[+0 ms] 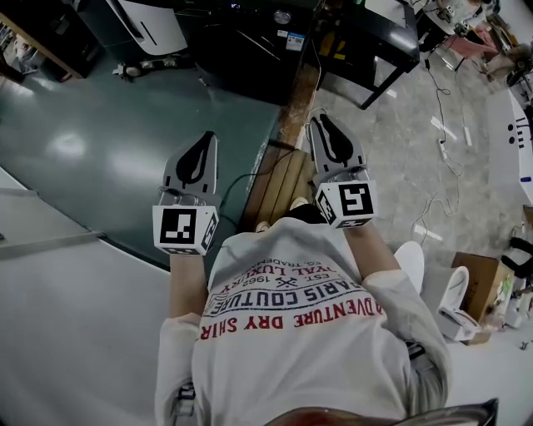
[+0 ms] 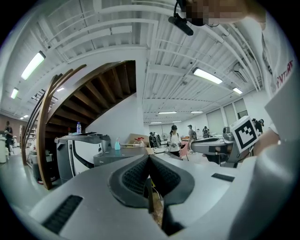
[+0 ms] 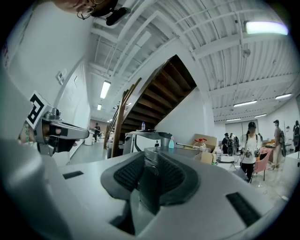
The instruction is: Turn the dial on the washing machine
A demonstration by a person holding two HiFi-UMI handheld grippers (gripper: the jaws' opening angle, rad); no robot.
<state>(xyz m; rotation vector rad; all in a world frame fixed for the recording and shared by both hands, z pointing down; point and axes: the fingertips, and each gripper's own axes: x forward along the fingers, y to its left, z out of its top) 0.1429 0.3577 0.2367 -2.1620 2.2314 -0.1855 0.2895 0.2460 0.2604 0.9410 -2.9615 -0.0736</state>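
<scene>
I hold both grippers side by side in front of my chest, pointing away from me. My left gripper (image 1: 201,138) is shut with nothing in it; its pads meet in the left gripper view (image 2: 149,158). My right gripper (image 1: 321,119) is shut and empty too, pads together (image 3: 151,161). Each shows in the other's view: the right gripper (image 2: 220,146), the left gripper (image 3: 61,131). A dark grey box-shaped machine (image 1: 241,42) stands some way ahead by the stairs, also seen from the grippers (image 2: 119,155) (image 3: 164,151). No dial can be made out.
A white-and-grey machine (image 1: 150,25) (image 2: 77,152) stands left of the dark one. Wooden stair planks (image 1: 279,170) lie right below the grippers. Cables (image 1: 437,200) trail over the floor at right, near a cardboard box (image 1: 479,283). Several people (image 2: 174,138) stand far off.
</scene>
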